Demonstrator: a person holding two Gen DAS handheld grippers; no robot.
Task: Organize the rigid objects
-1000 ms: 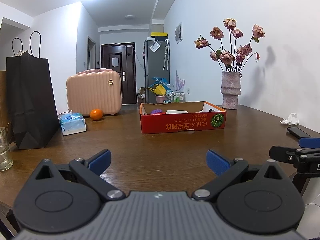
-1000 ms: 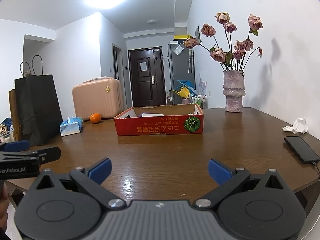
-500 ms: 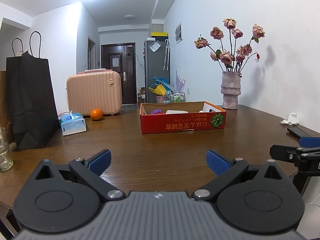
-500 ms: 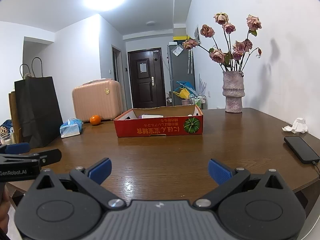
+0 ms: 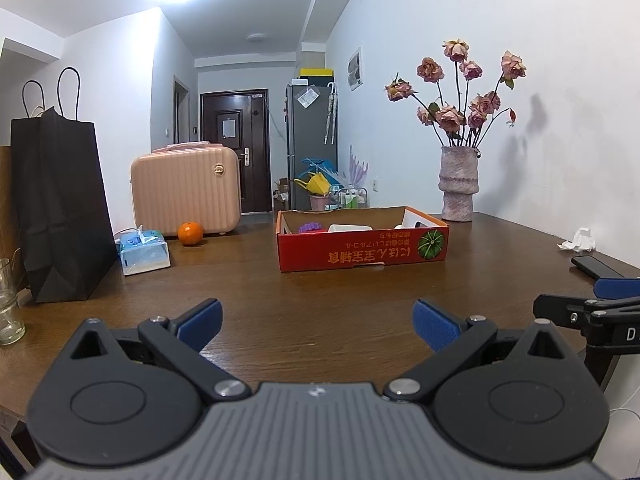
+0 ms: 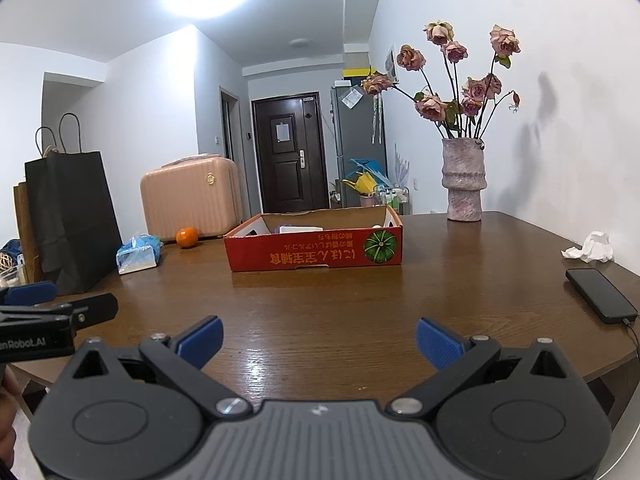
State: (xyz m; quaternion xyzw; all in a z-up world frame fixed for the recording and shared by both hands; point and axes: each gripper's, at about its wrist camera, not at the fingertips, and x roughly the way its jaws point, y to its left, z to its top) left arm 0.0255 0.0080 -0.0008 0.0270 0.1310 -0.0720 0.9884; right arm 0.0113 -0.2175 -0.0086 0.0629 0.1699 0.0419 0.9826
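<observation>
Both tools spread wide and empty: left tool (image 5: 316, 320) and right tool (image 6: 318, 338) side by side over the bare near edge of the worktop (image 6: 340, 312), well apart from anything to grasp. Best advanced level toward 12 o'clock, jaws kept wide. Red cardboard box (image 5: 362, 250) ahead, holding a purple toothed piece (image 5: 308, 227), a white block (image 5: 350, 227); remainder hidden behind the wall.

We carry two alike: our left gripper (image 5: 316, 322) and right gripper (image 6: 318, 340) have black linkage arms, blue ribbed pads (image 6: 436, 342), silver pivot screws (image 5: 230, 388) and ridged grey housings.
</observation>
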